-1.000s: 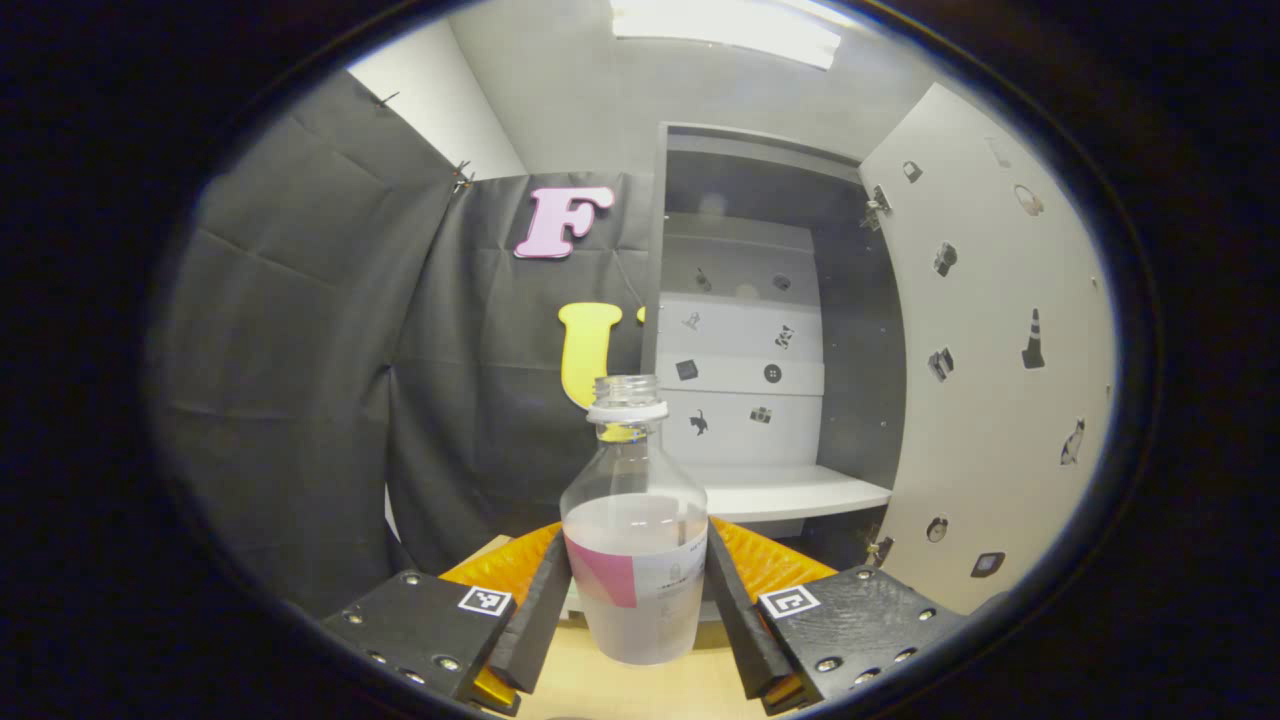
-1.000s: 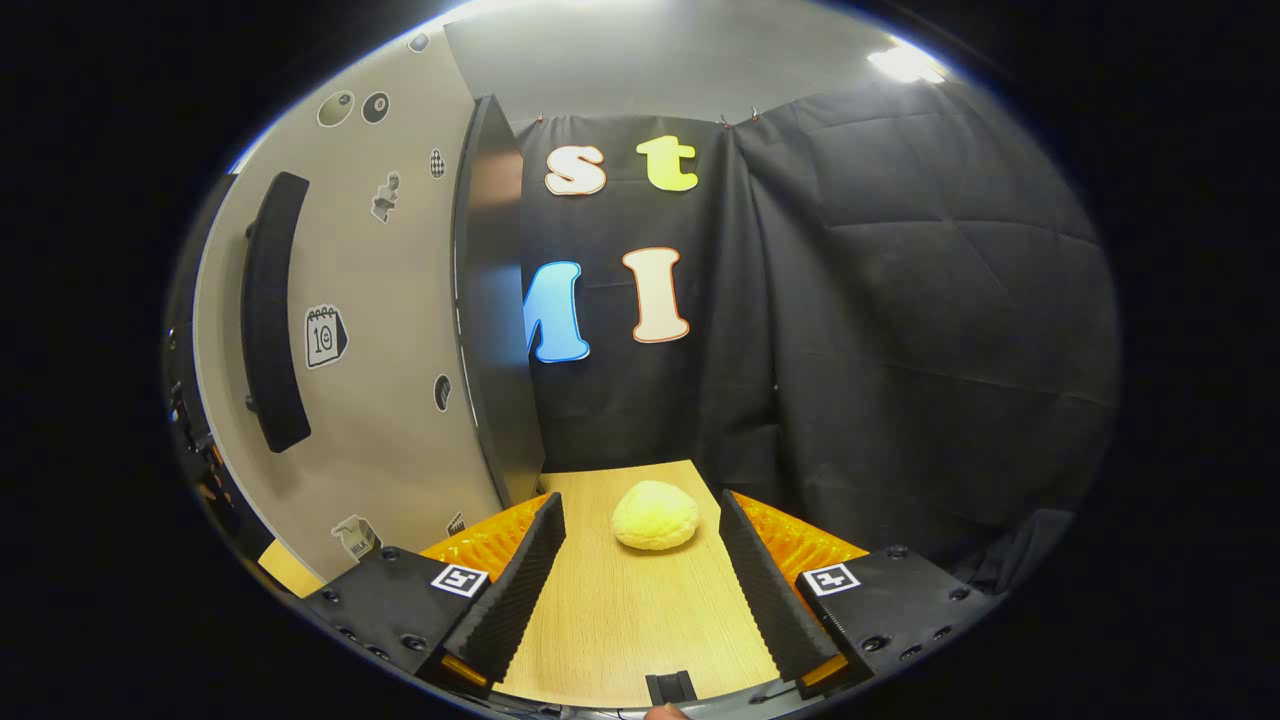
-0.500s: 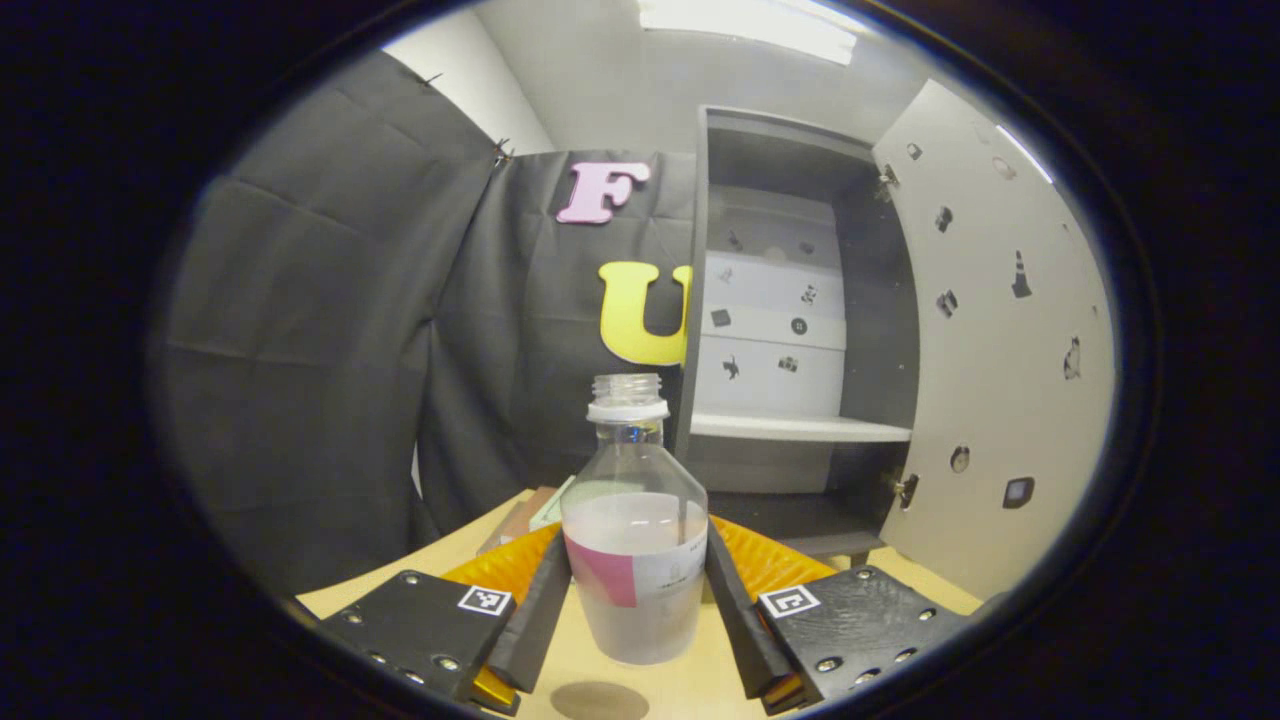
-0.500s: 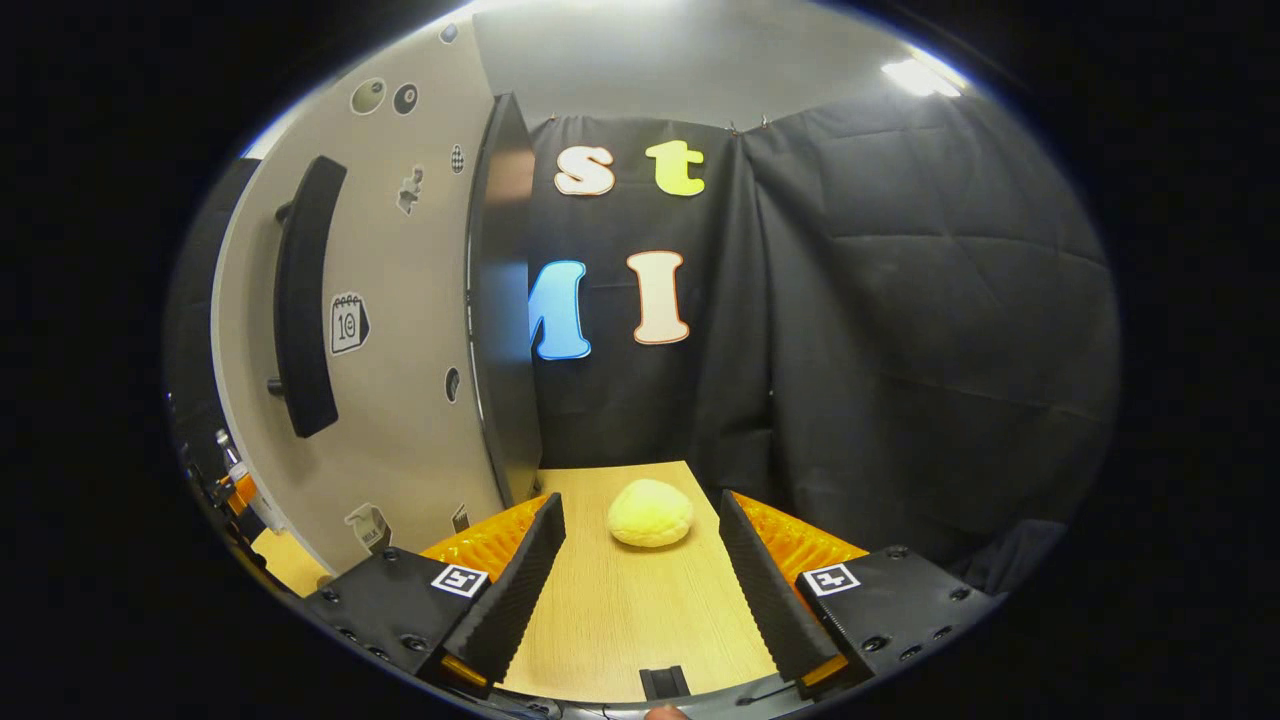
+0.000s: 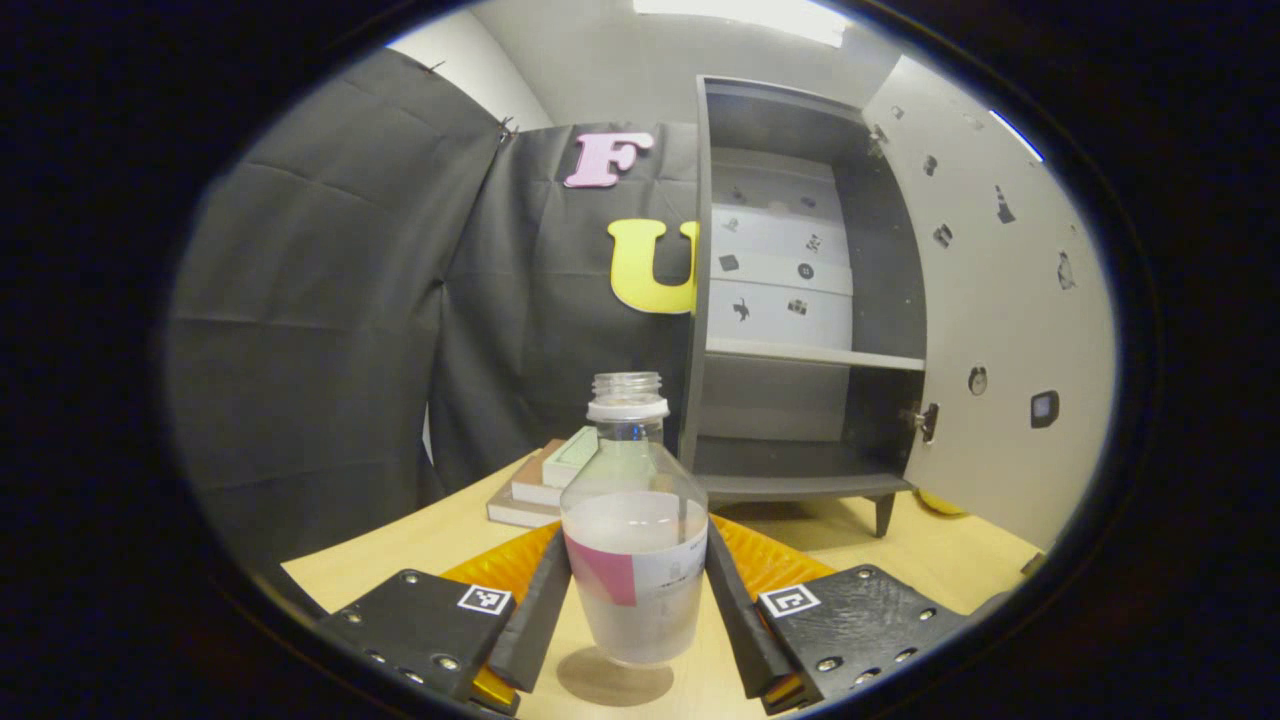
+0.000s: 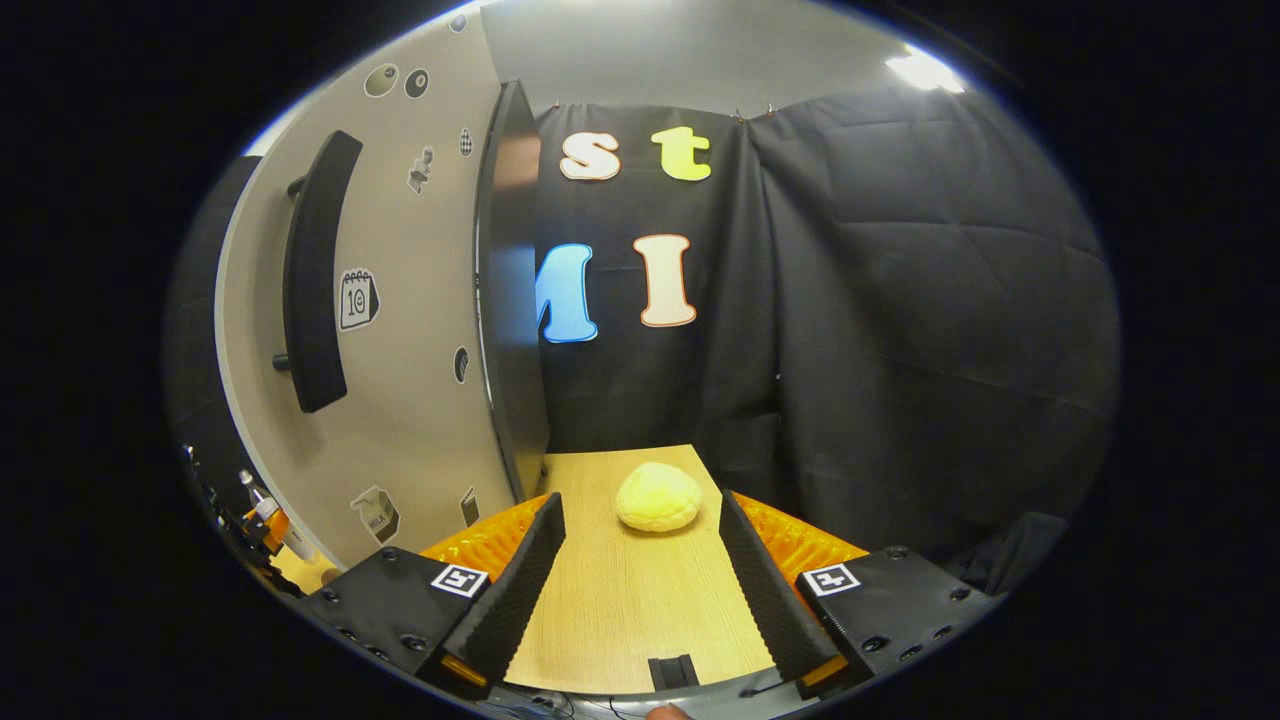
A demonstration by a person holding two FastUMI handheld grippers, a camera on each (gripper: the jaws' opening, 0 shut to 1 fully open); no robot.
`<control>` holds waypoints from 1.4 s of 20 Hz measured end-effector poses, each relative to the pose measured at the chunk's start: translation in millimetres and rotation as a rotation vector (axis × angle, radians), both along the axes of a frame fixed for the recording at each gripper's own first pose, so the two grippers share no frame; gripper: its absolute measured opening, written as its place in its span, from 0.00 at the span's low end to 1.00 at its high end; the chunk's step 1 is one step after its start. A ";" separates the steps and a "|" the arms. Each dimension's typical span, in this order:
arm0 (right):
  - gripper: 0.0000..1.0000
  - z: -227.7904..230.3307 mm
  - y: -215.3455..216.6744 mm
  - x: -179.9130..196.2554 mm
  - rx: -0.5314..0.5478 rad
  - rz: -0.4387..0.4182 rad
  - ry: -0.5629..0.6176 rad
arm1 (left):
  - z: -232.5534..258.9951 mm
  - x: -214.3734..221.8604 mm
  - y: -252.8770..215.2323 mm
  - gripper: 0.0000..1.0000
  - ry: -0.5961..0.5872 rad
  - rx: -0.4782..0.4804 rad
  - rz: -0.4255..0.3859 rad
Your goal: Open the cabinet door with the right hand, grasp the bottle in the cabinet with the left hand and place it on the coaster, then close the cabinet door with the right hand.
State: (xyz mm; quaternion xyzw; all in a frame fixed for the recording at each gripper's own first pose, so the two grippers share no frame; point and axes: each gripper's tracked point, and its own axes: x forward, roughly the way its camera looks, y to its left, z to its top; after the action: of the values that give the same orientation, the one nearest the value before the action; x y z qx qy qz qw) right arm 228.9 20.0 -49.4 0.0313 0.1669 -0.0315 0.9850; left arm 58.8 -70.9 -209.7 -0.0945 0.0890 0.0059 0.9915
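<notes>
A clear bottle (image 5: 634,560) with a pink-and-white label, no cap and some liquid stands upright between the fingers of my left gripper (image 5: 636,545), which is shut on its body. It hangs just above the wooden table (image 5: 430,545). A dim round patch (image 5: 615,677) lies on the table under it; I cannot tell whether it is a coaster or a shadow. Beyond it stands the grey cabinet (image 5: 790,440), its door (image 5: 1000,330) swung wide to the right. My right gripper (image 6: 640,550) is open over the table, beside the door's outer face and black handle (image 6: 310,270).
A small stack of books (image 5: 545,480) lies on the table left of the cabinet. A yellow bun-like lump (image 6: 657,497) sits just ahead of my right gripper's fingers. Black cloth walls close in the booth on all sides.
My left gripper has drawn back from the cabinet and come down with the bottle; more table and the books now show. The right gripper has shifted only slightly.
</notes>
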 end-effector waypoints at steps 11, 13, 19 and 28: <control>0.99 -9.1 1.4 0.6 -0.030 0.011 0.030 | -62.3 -11.6 -4.0 0.72 0.076 0.041 0.039; 0.98 -9.6 2.9 1.1 -0.031 0.017 0.033 | -67.6 -12.8 -5.6 0.72 0.079 0.034 0.046; 0.99 -4.2 4.5 5.1 -0.046 0.028 0.025 | -80.2 -17.3 -4.9 0.72 0.088 0.036 0.079; 1.00 -6.9 9.8 9.9 -0.023 0.054 0.022 | -74.8 -17.1 -10.2 0.79 0.140 0.107 0.057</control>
State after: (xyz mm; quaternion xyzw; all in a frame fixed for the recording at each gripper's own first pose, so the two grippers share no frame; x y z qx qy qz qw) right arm 238.8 29.8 -56.4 0.0150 0.1782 -0.0072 0.9838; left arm 41.6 -81.1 -284.5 -0.0429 0.1547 0.0453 0.9860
